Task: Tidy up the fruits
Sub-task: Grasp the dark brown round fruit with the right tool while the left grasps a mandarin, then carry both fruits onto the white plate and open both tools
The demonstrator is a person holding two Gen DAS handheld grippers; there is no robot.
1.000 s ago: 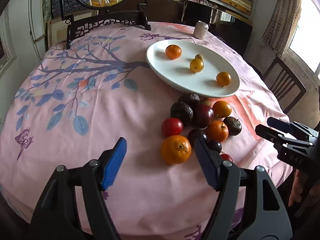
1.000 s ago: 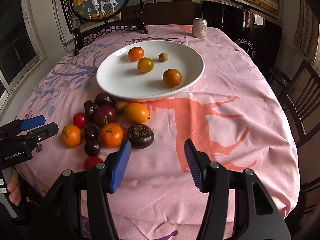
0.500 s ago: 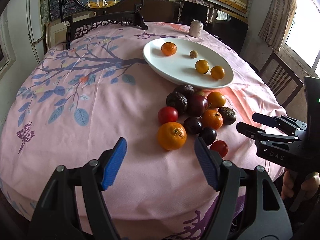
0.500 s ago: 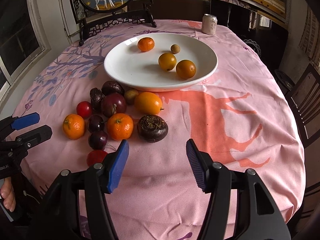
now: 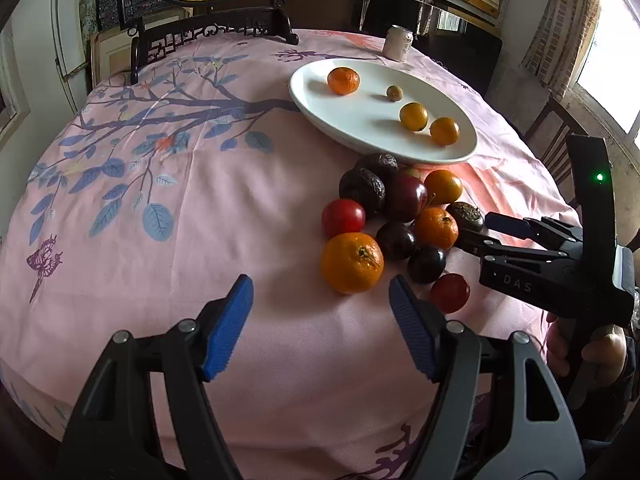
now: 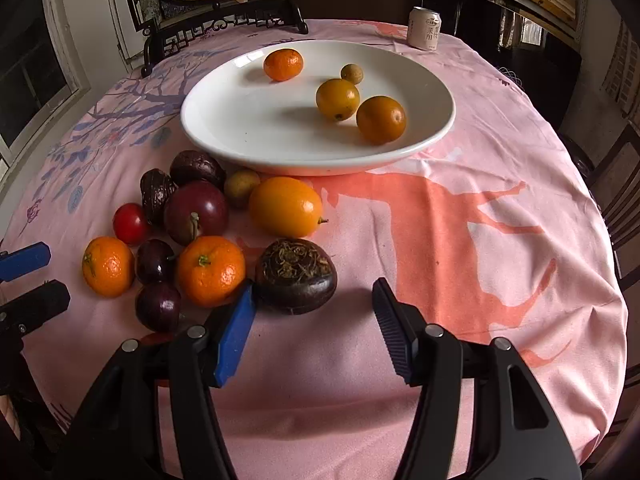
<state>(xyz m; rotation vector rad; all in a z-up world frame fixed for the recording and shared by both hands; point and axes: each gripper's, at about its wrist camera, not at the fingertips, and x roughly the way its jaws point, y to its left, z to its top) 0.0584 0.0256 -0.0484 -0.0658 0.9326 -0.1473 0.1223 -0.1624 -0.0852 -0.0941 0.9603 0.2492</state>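
The right gripper (image 6: 312,300) hangs with jaws spread just before the dark brown fruit (image 6: 295,276), its left pad seemingly touching it; the left gripper (image 5: 320,304) gapes near the mandarin (image 5: 352,263); the pile sits beside the plate (image 6: 240,120), which holds four fruits; a can (image 6: 425,28) stands beyond.

- White oval plate (image 6: 224,136) toward the table's far edge holds a mandarin (image 6: 283,64), two yellow-orange fruits (image 6: 337,99) and a small brown one (image 6: 351,73).
- Loose cluster (image 6: 196,236) near the table's front edge: mandarins, dark plums, red tomatoes, wrinkled passion fruits, all touching.
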